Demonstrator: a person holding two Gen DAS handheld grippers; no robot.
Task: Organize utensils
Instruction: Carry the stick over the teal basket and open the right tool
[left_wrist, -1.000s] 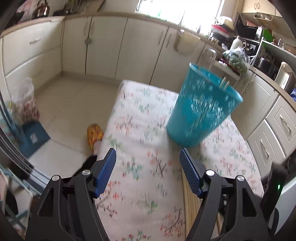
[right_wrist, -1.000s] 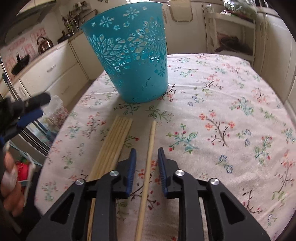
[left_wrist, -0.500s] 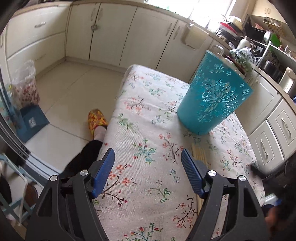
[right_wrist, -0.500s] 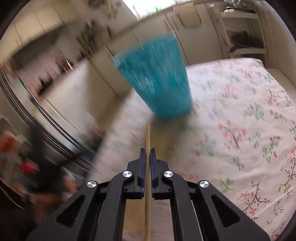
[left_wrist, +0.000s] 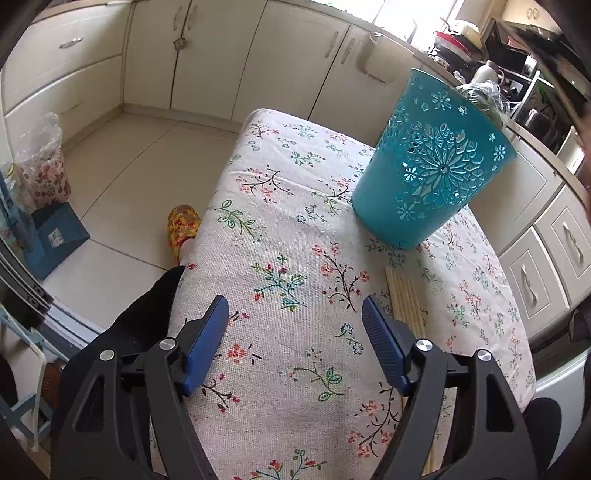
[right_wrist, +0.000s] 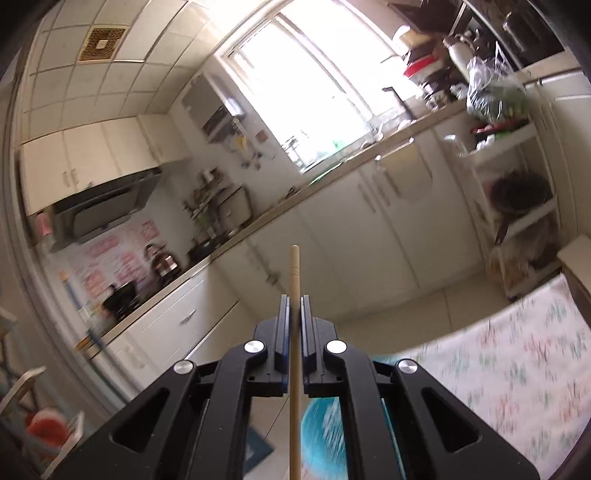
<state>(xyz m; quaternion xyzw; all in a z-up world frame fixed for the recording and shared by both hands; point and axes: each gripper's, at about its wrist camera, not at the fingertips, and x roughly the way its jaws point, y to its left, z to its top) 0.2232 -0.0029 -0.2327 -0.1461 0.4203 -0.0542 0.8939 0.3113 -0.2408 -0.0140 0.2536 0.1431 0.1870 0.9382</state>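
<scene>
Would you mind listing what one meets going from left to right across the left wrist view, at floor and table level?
Clear plastic bag with a floral pattern → blue dustpan → yellow patterned slipper → floral tablecloth → teal perforated plastic basket → white drawer fronts with metal handles.

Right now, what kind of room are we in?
Most likely a home kitchen: cream cabinets run under a counter, a range hood hangs over a stove with a kettle, and a shelf holds cookware beside a table with a floral cloth.
</scene>
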